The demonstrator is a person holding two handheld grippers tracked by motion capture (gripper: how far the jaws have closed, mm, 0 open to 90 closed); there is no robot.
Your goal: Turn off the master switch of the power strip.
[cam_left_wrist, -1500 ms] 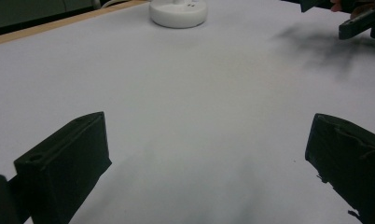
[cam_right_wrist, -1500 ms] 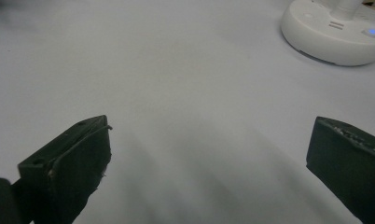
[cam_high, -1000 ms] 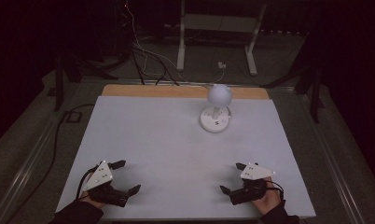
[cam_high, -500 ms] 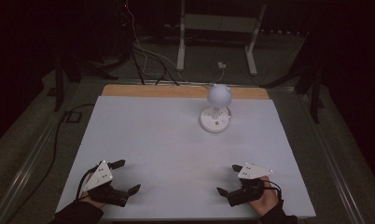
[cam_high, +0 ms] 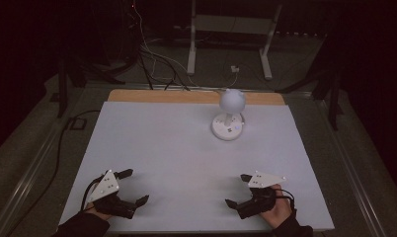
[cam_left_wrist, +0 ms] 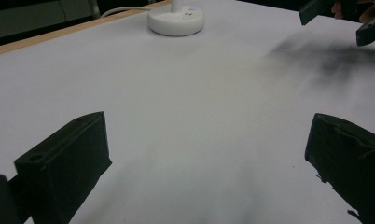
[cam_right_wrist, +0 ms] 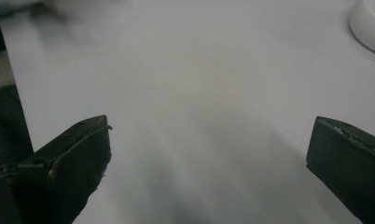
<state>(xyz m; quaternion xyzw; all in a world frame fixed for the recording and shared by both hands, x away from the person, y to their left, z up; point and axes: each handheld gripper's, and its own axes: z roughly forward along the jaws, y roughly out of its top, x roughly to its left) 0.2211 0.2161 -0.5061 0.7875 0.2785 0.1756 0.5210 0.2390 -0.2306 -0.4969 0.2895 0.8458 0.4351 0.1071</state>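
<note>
White sheet [cam_high: 177, 148] covers the table, and the lamp [cam_high: 229, 112] stands at one o'clock, well apart from both tools. We hold the left gripper [cam_high: 133, 186] at seven o'clock and the right gripper [cam_high: 238, 190] at five o'clock, each with jaws spread wide and empty. We judge a reach comes next; we should approach the round base [cam_left_wrist: 176, 19] low and straight. The left gripper view shows two small buttons on the base and, at its top right, the right gripper's jaws; the high view shows the globe head.
</note>
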